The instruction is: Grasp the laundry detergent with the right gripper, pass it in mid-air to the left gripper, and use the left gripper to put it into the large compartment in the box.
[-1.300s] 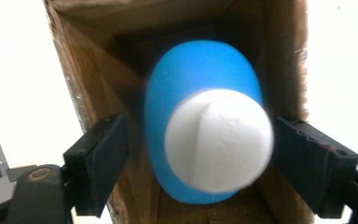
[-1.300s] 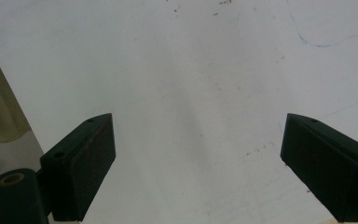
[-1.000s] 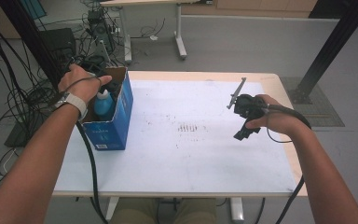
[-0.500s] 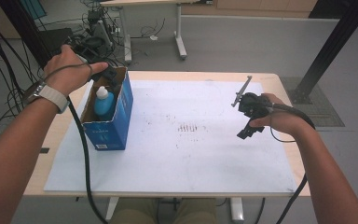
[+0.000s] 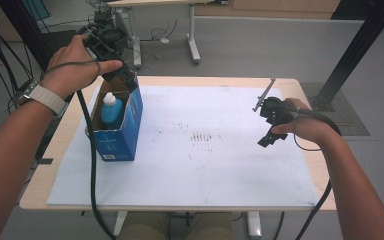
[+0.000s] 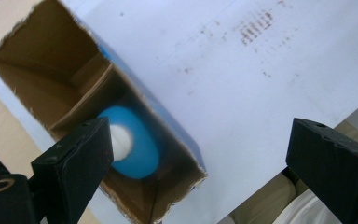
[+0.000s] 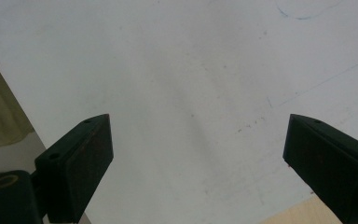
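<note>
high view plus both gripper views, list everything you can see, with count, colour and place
box: 1, blue outside and brown inside, open top, left part of the table
bottle: 1, blue with white cap, upright inside the box
paper sheet: 1, white with dark smudges, covering most of the table
table: 1, light wood, centre
desk: 1, white legs, on the grey floor behind
left gripper: 1, black, open, raised above the box
right gripper: 1, black, open, over the sheet's right side

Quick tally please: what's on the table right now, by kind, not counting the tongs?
Boxes: 1, the blue box, open at the top.
Bottles: 1, the blue bottle with a white cap, standing inside the box.
Paper sheets: 1, the white sheet that covers the table.
Total: 3
</note>
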`<state>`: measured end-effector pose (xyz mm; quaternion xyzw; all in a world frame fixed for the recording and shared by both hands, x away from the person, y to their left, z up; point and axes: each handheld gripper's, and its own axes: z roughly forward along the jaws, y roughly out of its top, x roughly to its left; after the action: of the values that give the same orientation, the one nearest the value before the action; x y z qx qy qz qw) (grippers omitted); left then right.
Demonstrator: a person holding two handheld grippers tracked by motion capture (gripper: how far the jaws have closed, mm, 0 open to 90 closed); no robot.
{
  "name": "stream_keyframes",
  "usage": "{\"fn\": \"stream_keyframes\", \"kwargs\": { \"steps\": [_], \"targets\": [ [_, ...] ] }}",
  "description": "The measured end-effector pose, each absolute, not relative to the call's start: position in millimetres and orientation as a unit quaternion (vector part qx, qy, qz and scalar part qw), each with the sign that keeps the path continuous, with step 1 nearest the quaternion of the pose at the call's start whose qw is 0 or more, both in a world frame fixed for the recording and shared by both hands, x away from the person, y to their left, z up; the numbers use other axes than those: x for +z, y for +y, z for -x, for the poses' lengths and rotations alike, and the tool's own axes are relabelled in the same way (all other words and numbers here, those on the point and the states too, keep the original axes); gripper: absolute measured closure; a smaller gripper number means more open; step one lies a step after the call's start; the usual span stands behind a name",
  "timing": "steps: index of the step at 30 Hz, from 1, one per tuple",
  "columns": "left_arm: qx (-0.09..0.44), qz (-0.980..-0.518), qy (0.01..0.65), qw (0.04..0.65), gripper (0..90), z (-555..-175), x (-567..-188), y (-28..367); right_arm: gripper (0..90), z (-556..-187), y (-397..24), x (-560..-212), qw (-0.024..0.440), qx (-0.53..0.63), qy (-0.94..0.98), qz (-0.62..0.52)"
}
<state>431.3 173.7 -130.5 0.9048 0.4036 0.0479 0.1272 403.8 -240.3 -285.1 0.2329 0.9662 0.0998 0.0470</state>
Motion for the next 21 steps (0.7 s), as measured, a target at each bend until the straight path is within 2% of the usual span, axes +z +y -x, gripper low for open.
{"fn": "stream_keyframes", "kwargs": {
  "steps": [21],
  "targets": [
    [0.019,-0.959,0.254,0.124,5.2,-431.0,-137.9,119.9,8.4,-397.0,-244.5,-281.5,0.048,0.104,0.963,-0.243]
  ]
}}
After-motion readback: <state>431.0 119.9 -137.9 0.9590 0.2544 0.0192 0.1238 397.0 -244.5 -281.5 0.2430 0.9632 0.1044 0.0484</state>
